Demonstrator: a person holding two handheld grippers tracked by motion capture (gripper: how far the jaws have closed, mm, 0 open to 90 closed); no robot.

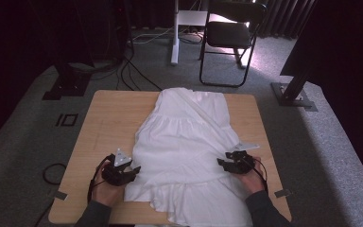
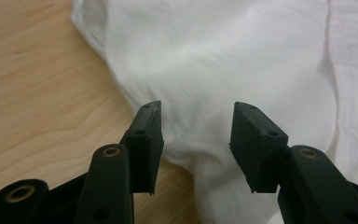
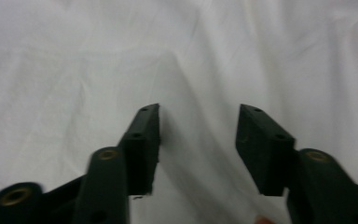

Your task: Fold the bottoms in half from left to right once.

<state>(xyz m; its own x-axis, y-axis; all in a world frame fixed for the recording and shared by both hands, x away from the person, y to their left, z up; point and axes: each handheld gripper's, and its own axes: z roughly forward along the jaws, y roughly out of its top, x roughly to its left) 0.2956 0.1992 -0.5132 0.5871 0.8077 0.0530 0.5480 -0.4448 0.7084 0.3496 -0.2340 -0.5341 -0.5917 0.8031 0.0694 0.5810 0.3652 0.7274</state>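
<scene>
**One white dress, two parted grippers at its skirt**

Nearest the person, the ruffled hem of the white dress (image 1: 189, 142) reaches the near edge of the wooden table (image 1: 108, 118) and appears to hang slightly over it. The garment lies flat down the middle of the table, skirt toward the person and narrower bodice toward the far edge.

The left gripper (image 1: 133, 169) sits at the skirt's left border, where cloth meets bare wood. In the left gripper view its jaws stand apart and released, the cloth (image 2: 223, 65) lying ahead of and under the gap but not pinched. The right gripper (image 1: 223, 160) rests over the skirt's right side. Its own view shows the same: jaws parted, rumpled white fabric (image 3: 200, 70) between and beyond them, nothing clamped.

The dress looks light, thin and thoroughly limp (it creases and ridges wherever it lies), so it will likely sag, drag and fold on itself when lifted by one point. It is neither fragile nor heavy, though smooth cloth could slip from a shallow pinch. The best holds, I judge, are the side edges of the skirt or the seam above the ruffle, taken on both sides together.

Count: one dress, one table, two grippers. Farther off stand one folding chair (image 1: 229, 35) and one white stand leg (image 1: 175, 33), on grey carpet.
</scene>
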